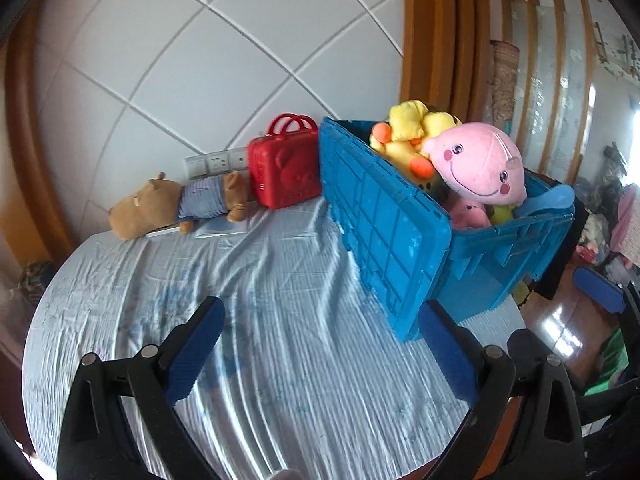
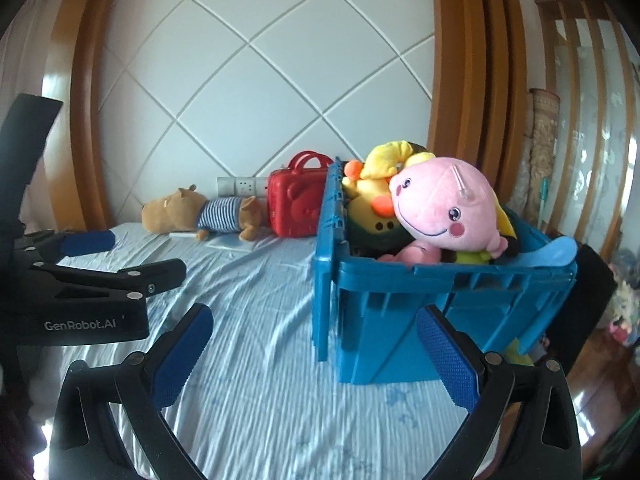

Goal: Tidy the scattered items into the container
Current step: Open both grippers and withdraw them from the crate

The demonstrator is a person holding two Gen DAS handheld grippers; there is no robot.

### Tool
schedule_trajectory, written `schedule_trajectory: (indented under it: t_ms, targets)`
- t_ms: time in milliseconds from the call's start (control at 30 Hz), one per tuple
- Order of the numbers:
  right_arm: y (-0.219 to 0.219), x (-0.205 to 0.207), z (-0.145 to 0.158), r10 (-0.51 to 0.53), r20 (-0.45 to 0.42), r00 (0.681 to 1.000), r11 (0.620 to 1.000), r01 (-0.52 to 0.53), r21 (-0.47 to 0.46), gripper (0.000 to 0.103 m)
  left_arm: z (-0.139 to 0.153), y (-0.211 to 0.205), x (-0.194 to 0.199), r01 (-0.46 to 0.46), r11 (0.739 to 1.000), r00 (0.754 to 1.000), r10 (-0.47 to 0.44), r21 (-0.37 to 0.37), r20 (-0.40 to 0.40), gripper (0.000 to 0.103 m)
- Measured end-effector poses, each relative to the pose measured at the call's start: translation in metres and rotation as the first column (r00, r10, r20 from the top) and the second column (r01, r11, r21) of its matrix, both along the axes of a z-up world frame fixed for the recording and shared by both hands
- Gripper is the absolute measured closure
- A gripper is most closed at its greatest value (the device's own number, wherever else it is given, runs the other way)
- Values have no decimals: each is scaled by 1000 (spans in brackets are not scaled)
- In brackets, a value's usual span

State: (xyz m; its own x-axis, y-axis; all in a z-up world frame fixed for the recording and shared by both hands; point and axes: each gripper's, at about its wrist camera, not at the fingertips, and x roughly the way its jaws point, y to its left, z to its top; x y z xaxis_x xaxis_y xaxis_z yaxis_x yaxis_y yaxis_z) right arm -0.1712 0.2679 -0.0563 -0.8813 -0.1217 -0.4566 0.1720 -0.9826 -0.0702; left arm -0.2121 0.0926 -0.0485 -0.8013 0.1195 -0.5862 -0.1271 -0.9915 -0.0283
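Note:
A blue crate (image 1: pixel 400 216) (image 2: pixel 452 304) stands on the bed, lid flaps hanging open, filled with a pink plush (image 1: pixel 478 164) (image 2: pixel 440 208), a yellow duck plush (image 1: pixel 408 132) (image 2: pixel 372 184) and other toys. A brown capybara plush (image 1: pixel 176 204) (image 2: pixel 200 210) in a striped shirt lies by the headboard. A red toy case (image 1: pixel 286 166) (image 2: pixel 298 204) stands next to it. My left gripper (image 1: pixel 320 344) is open and empty over the sheet. My right gripper (image 2: pixel 316 356) is open and empty before the crate.
The light blue sheet (image 1: pixel 260 300) (image 2: pixel 260 320) is wrinkled. A padded white headboard (image 2: pixel 260 80) with wall sockets (image 1: pixel 212 164) stands behind. The left gripper's body (image 2: pixel 80 280) shows at the left of the right wrist view. The bed edge and clutter on the floor (image 1: pixel 592 240) lie to the right.

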Motion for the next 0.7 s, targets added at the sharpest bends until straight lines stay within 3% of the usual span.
schedule_trajectory:
  t_ms: [133,267,700]
  targets:
    - [4,5,3,-16,7,1000,1000,17,-9,0,6,-1,16,-65,998,997,64,-24,-37,4]
    - [14,9,3,-52,28,998,998,53,-34,0,9,1,33,-65,998,997,64,-16,-52,4]
    - [26,16,6,-92,40,995,995,94,-32,0,6,11,39,-50,999,999,50,20,-6,4]
